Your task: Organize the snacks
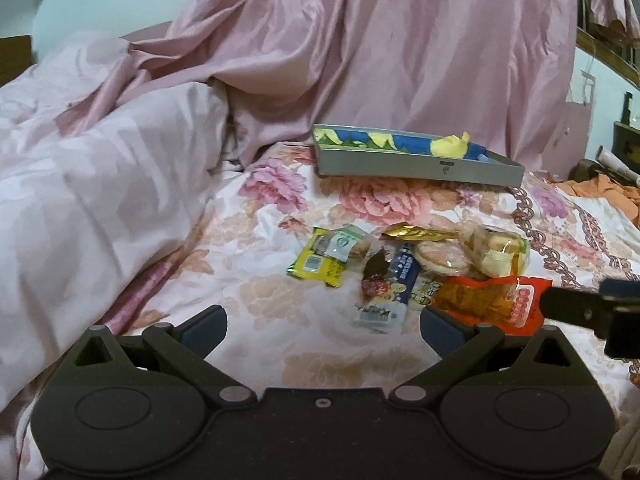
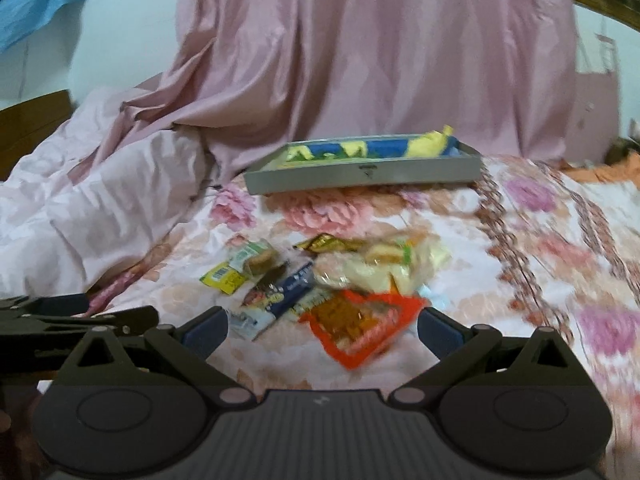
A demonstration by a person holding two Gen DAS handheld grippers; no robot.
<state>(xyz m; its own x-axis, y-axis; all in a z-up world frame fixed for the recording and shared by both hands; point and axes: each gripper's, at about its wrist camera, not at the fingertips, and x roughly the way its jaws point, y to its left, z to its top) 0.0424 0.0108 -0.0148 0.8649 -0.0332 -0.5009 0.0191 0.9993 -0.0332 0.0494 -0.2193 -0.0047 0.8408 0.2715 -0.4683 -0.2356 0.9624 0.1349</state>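
Several snack packets lie in a loose pile on the floral bedspread (image 1: 280, 336). Among them are a yellow packet (image 1: 320, 264), a blue and white packet (image 1: 386, 292), a clear round cracker pack (image 1: 440, 258), a clear bag of pale pastries (image 1: 498, 252) and a red-orange packet (image 1: 492, 300) (image 2: 360, 320). Behind them rests a grey tray (image 1: 416, 168) (image 2: 360, 176) lined in blue and yellow. My left gripper (image 1: 323, 330) is open just short of the pile. My right gripper (image 2: 322, 334) is open with the red-orange packet lying between its fingers, untouched. The right wrist view is blurred.
A rumpled pink and white quilt (image 1: 100, 200) is heaped on the left. A pink curtain (image 1: 400, 40) hangs behind the tray. Orange cloth (image 1: 600, 192) lies at the far right. The other gripper's dark finger (image 1: 568, 308) reaches in from the right edge.
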